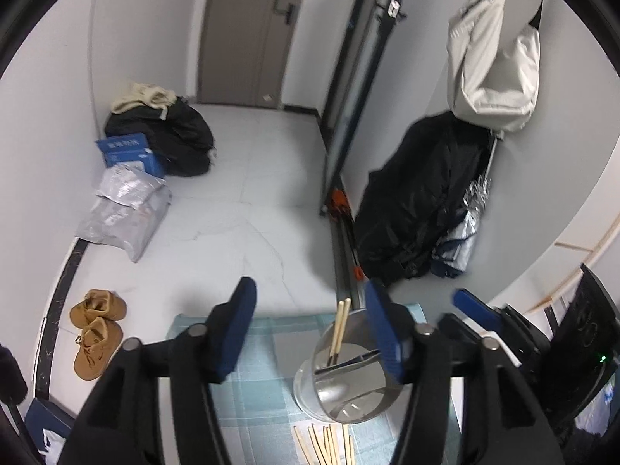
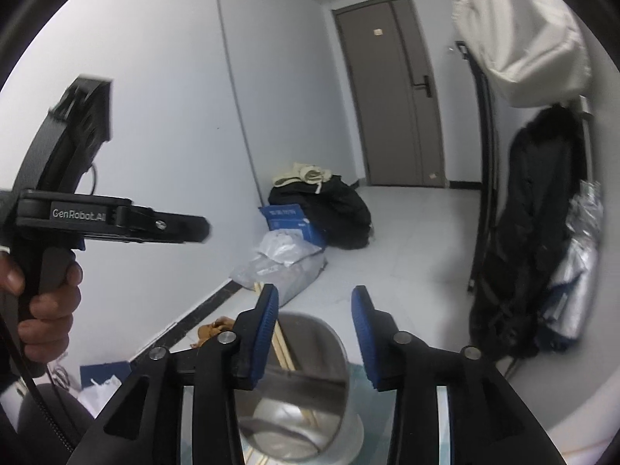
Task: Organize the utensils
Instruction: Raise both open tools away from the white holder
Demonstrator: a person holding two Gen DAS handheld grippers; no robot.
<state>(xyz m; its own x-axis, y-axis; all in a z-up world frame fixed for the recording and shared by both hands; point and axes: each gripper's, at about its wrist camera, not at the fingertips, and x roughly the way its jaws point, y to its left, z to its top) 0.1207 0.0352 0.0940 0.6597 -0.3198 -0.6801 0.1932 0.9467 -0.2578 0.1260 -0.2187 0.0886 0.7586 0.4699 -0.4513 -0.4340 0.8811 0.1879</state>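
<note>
A shiny metal utensil holder [image 1: 345, 383] stands on a light blue checked cloth [image 1: 255, 399]. Two wooden chopsticks [image 1: 339, 331] lean inside it. Several loose chopsticks [image 1: 325, 447] lie on the cloth in front of the holder. My left gripper [image 1: 310, 333] is open and empty, hovering above the cloth just left of the holder. My right gripper [image 2: 314, 333] is open and empty, directly above the holder [image 2: 306, 399], with the chopsticks [image 2: 281, 343] beside its left finger. The right gripper's blue fingertip [image 1: 474, 304] also shows in the left wrist view.
The table stands in a hallway with a grey door [image 2: 391, 89]. Tan boots [image 1: 97, 331], plastic parcels [image 1: 124, 209], a blue box [image 1: 130, 151] and dark bags [image 1: 174, 139] lie on the floor. A black coat [image 1: 418, 201] and white bag [image 1: 492, 62] hang right.
</note>
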